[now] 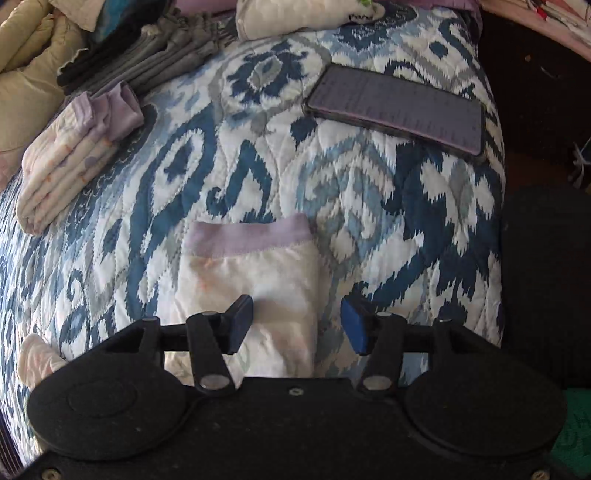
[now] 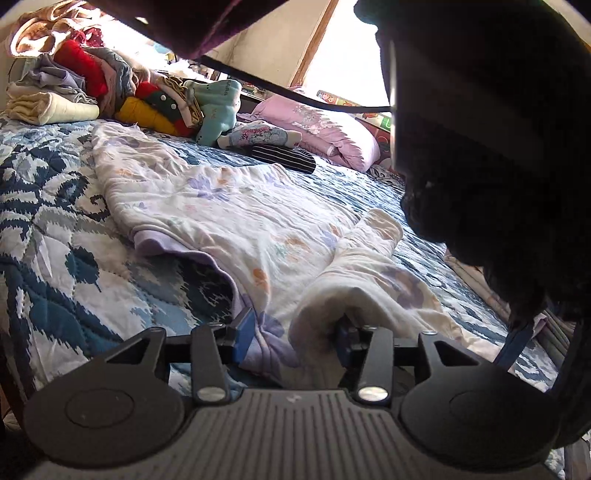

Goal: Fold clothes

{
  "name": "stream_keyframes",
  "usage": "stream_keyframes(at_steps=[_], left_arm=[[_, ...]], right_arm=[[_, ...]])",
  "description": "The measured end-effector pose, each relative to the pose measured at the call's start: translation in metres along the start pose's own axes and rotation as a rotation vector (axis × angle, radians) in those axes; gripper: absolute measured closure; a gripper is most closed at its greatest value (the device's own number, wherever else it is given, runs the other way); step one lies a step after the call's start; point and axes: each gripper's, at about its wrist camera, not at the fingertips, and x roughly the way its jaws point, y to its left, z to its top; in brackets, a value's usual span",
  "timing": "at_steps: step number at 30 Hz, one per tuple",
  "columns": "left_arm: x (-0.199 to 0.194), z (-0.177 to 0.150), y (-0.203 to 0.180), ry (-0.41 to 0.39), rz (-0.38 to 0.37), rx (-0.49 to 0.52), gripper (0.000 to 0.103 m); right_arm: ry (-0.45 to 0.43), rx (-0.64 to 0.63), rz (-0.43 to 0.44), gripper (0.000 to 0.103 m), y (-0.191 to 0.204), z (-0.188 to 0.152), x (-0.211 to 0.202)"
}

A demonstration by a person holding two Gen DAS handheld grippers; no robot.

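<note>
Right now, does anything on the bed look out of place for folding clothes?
Yes: a phone lies face up on the quilt near its edge, screen lit, among the folded clothes. It is not laundry.

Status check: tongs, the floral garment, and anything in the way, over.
Left tongs open above floral garment's lilac cuff. Right tongs open around bunched fabric. Phone on quilt beyond, clear of the fold.

The phone (image 1: pixel 397 109) on the bed shows rows of text too small to read. Print on a white cloth (image 1: pixel 295 18) is blurred.
</note>
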Motion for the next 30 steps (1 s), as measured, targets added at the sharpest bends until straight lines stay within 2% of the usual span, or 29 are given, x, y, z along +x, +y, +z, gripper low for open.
stream_keyframes(at_steps=[1, 2, 4, 6, 9, 15, 17, 18, 20, 22, 23, 24, 25, 26, 27, 30], left_arm=[[0.003, -0.002, -0.001, -0.003, 0.007, 0.004, 0.049], [0.000, -0.005, 0.002, -0.018, -0.002, -0.028, 0.067], [-0.015, -0.017, 0.015, -0.068, 0.021, -0.129, 0.094], [-0.035, -0.033, 0.025, -0.140, 0.042, -0.223, 0.097], [-0.079, -0.073, 0.042, -0.326, 0.062, -0.400, 0.098], [-0.157, -0.173, 0.078, -0.617, 0.231, -0.818, 0.098], [-0.172, -0.207, 0.082, -0.692, 0.256, -0.959, 0.098], [-0.176, -0.216, 0.084, -0.703, 0.254, -0.991, 0.098], [-0.180, -0.227, 0.086, -0.707, 0.238, -1.026, 0.098], [-0.179, -0.217, 0.088, -0.659, 0.189, -0.999, 0.093], [-0.176, -0.208, 0.089, -0.623, 0.156, -0.962, 0.072], [-0.171, -0.194, 0.087, -0.578, 0.137, -0.902, 0.058], [-0.166, -0.175, 0.083, -0.540, 0.155, -0.827, 0.044], [-0.158, -0.157, 0.079, -0.503, 0.168, -0.747, 0.044], [-0.145, -0.142, 0.077, -0.460, 0.144, -0.680, 0.044], [-0.107, -0.100, 0.080, -0.380, 0.078, -0.576, 0.047]], right_arm=[[0.001, -0.010, 0.001, 0.054, 0.002, -0.001, -0.001], [0.002, -0.010, 0.003, 0.054, 0.001, -0.001, -0.001], [0.003, -0.002, 0.007, 0.054, 0.000, -0.001, -0.003], [0.002, 0.020, 0.014, 0.054, -0.003, 0.000, -0.005], [-0.002, 0.050, 0.022, 0.053, -0.008, 0.000, -0.006], [-0.029, 0.105, 0.040, 0.047, -0.015, 0.004, -0.015], [-0.034, 0.126, 0.037, 0.047, -0.019, 0.005, -0.018], [-0.038, 0.138, 0.035, 0.047, -0.021, 0.005, -0.021], [-0.042, 0.144, 0.033, 0.047, -0.023, 0.006, -0.023], [-0.044, 0.144, 0.032, 0.047, -0.023, 0.006, -0.021], [-0.037, 0.131, 0.031, 0.047, -0.022, 0.005, -0.020], [-0.030, 0.119, 0.033, 0.046, -0.019, 0.004, -0.018], [-0.022, 0.104, 0.036, 0.046, -0.016, 0.004, -0.016], [-0.014, 0.090, 0.041, 0.045, -0.011, 0.004, -0.014], [-0.009, 0.083, 0.046, 0.044, -0.009, 0.004, -0.012], [0.006, 0.074, 0.052, 0.041, -0.005, 0.002, -0.011]])
